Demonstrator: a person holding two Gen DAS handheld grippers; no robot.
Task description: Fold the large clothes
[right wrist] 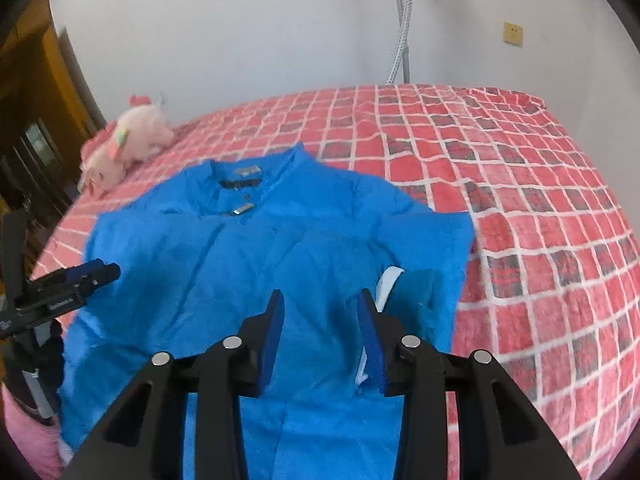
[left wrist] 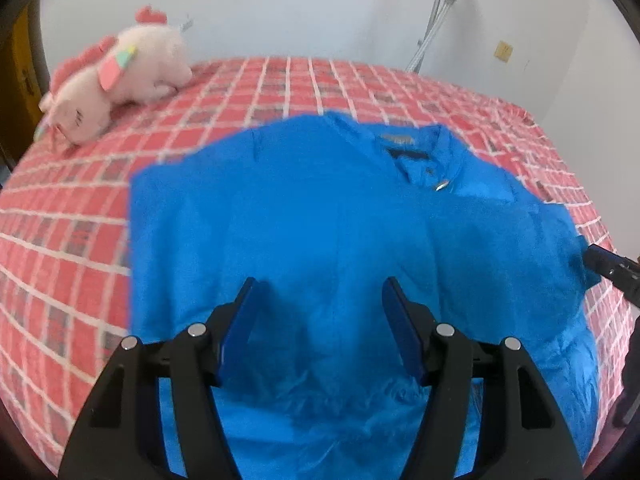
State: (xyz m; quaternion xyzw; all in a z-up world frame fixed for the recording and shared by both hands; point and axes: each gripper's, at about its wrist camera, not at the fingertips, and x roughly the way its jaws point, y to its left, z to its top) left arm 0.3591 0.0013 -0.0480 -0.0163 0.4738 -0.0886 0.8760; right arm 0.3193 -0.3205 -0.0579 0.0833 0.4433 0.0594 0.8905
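A bright blue jacket (left wrist: 320, 216) lies front up on the red checked bed cover, collar toward the far wall, both sleeves folded inward over the body. In the left wrist view my left gripper (left wrist: 318, 292) hovers open above the jacket's lower left part, nothing between its blue pads. In the right wrist view the same jacket (right wrist: 248, 256) spreads below my right gripper (right wrist: 320, 304), whose jaws stand apart above the cloth with nothing pinched. The folded right sleeve (right wrist: 424, 300) shows a white lining edge beside the right finger. Each gripper's tip also shows in the other's view: right gripper (left wrist: 600, 262), left gripper (right wrist: 100, 272).
A pink plush toy (left wrist: 116, 80) lies at the far left of the bed (right wrist: 540, 200). A white wall with a metal stand (right wrist: 404, 20) is behind the bed. Dark wooden furniture (right wrist: 32, 112) stands at the left.
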